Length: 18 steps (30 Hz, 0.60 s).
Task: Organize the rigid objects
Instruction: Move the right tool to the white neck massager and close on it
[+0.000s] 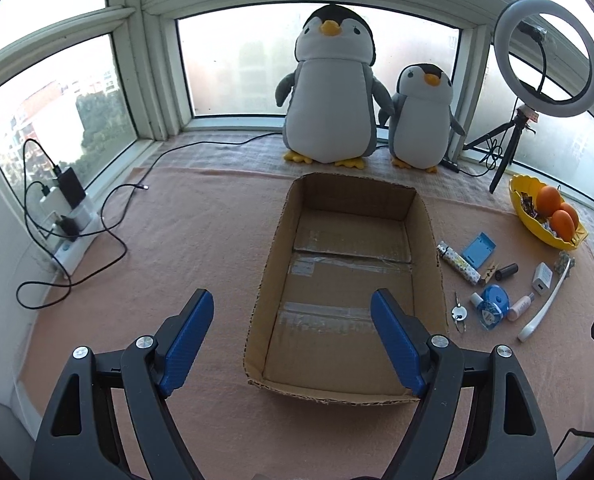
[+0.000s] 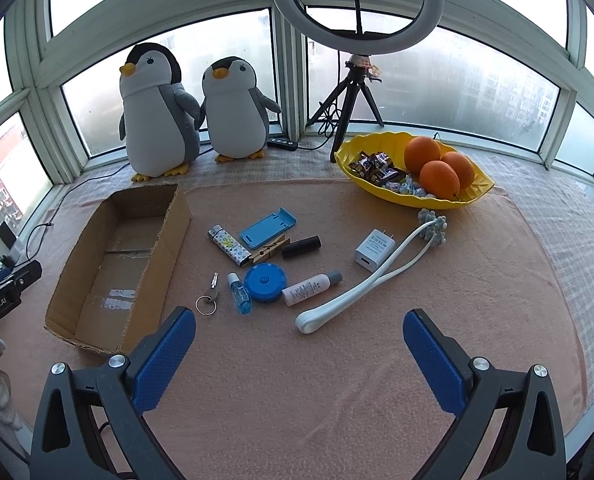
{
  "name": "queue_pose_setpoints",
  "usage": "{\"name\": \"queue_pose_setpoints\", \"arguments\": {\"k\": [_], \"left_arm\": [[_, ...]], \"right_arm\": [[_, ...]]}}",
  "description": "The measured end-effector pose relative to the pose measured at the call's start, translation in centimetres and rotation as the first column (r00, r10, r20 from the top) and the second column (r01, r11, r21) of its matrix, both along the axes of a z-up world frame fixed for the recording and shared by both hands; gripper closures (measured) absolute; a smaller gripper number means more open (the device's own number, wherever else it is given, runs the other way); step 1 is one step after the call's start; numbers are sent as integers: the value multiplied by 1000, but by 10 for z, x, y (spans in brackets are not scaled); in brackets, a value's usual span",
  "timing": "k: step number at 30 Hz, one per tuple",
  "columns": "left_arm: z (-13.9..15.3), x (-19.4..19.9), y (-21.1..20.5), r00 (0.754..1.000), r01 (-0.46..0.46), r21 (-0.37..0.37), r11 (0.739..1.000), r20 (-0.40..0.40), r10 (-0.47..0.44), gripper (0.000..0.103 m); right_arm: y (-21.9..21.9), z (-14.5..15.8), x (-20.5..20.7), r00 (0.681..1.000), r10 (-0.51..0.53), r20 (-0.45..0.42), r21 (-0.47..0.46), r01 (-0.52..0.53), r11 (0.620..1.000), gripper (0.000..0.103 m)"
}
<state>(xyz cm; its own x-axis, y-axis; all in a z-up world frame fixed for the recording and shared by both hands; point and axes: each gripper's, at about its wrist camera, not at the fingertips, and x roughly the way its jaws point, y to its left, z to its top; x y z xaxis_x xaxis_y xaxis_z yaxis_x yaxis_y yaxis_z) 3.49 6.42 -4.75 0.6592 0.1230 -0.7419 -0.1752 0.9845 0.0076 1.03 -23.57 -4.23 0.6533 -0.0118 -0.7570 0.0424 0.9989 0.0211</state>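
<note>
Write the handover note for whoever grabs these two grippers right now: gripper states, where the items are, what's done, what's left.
Left gripper: open, holding nothing, hovering over the near end of the cardboard box.
Right gripper: open, holding nothing, hovering over bare blanket in front of the items.
Box: nothing in it.
All loose on the blanket right of the box: lighter, blue phone stand, clothespin, black cylinder, keys, small blue bottle, blue tape measure, pink-white bottle, white charger, white massager.
Done: nothing packed.
Left: presumably move every item into the box.

Pink blanket (image 2: 337, 360) — cardboard box (image 2: 73, 332), yellow bowl (image 2: 353, 152).
</note>
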Motion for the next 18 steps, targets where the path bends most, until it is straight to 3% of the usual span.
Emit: {"name": "queue_pose_setpoints", "arguments": {"k": [18], "left_arm": [[-63,28,40,983,-89,-9,996,-164,86,22]], "right_arm": [[-27,-22,11,999,-44,-27,2,44,999,0]]}}
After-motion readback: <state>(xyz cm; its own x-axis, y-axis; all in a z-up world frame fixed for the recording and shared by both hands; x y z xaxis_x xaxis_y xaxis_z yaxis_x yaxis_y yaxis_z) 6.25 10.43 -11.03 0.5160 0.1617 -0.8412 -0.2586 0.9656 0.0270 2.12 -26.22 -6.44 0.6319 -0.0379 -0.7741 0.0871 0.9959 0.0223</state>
